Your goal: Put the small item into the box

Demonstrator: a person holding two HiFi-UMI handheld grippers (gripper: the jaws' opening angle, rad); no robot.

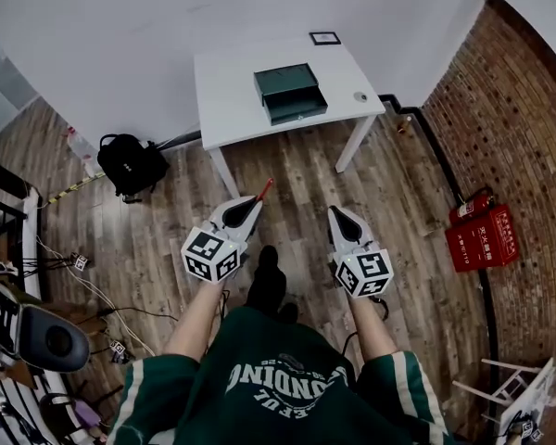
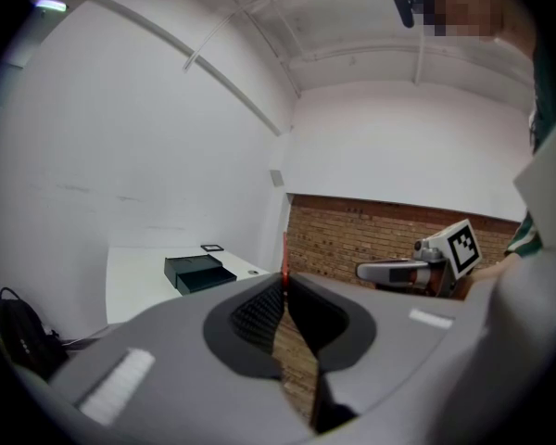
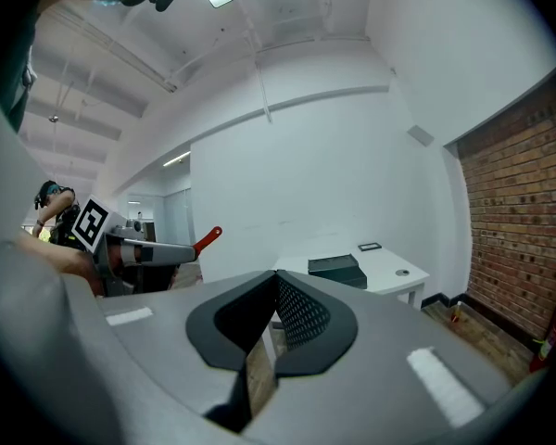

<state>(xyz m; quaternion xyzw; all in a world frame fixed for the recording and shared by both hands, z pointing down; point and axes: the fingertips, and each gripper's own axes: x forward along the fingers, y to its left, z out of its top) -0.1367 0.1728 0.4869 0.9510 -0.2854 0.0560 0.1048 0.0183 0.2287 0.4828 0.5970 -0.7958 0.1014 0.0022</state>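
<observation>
A dark green box (image 1: 289, 91) with its drawer pulled open stands on a white table (image 1: 232, 109), far ahead of both grippers. A small round grey item (image 1: 360, 96) lies on the table right of the box. My left gripper (image 1: 257, 197) is held over the wooden floor and is shut on a thin small red item (image 1: 264, 185), which sticks out past its tips (image 2: 284, 258). My right gripper (image 1: 334, 211) hangs beside it at the same height, shut, with nothing in it. The box (image 3: 336, 268) also shows in the right gripper view.
A black backpack (image 1: 130, 163) sits on the floor left of the table. A brick wall with a fire extinguisher (image 1: 473, 207) and a red cabinet (image 1: 482, 237) runs along the right. Cables and gear lie at the left. A small framed object (image 1: 324, 38) rests at the table's back.
</observation>
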